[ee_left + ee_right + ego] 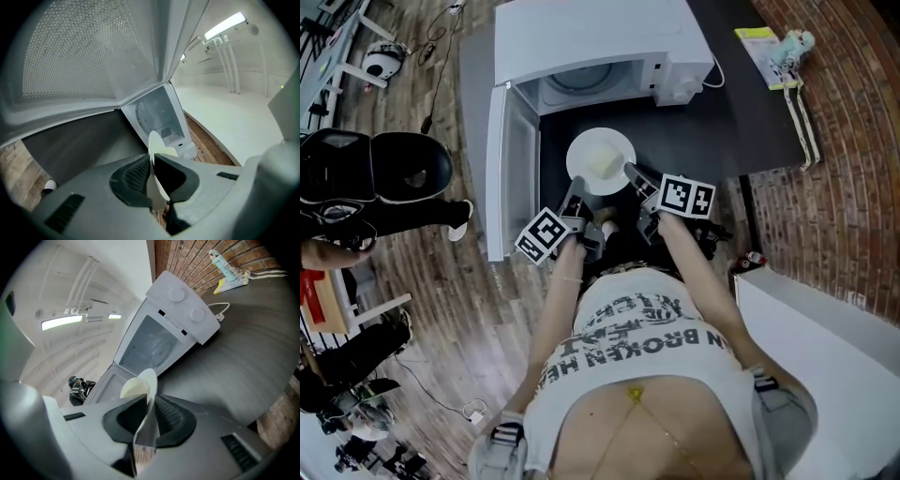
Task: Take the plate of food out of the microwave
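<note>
The round white plate [598, 155] of pale yellow food [606, 166] is held over the dark grey bench [750, 112], just outside the open white microwave [600, 42]. The left tool [577, 195] and right tool [635, 175] each clamp opposite rims. Only the right gripper view shows the microwave's two knobs [187, 303].

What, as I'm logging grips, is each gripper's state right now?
Left gripper: shut on the plate, at its rim.
Right gripper: shut on the plate's opposite rim.
</note>
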`<state>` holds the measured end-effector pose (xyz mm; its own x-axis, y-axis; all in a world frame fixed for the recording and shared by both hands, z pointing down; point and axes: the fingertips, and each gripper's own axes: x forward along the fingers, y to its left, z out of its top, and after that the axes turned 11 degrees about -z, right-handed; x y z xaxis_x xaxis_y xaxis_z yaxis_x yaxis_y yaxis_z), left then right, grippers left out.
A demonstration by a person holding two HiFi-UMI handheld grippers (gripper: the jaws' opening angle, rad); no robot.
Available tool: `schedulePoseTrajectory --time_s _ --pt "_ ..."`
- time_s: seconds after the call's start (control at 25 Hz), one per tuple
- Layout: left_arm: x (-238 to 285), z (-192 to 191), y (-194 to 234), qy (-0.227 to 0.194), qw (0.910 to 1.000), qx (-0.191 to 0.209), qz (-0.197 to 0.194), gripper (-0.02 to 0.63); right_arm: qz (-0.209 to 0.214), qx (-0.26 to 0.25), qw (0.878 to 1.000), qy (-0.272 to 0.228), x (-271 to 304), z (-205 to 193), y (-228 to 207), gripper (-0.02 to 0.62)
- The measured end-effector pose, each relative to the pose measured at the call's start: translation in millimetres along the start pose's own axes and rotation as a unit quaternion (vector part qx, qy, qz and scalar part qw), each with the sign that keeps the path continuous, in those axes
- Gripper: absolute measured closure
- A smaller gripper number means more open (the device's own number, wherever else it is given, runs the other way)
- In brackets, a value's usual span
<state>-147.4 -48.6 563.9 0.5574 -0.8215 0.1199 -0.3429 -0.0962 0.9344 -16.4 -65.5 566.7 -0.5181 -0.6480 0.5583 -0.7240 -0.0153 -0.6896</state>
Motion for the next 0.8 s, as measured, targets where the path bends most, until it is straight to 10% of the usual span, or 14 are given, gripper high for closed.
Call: schedulePoseTrajectory --time_s 0.8 --pt "-17 -3 0 -0.003 0.9999 -0.001 -0.009 0.572 0.004 -0.002 1.000 -0.006 -8 -13 7 0.543"
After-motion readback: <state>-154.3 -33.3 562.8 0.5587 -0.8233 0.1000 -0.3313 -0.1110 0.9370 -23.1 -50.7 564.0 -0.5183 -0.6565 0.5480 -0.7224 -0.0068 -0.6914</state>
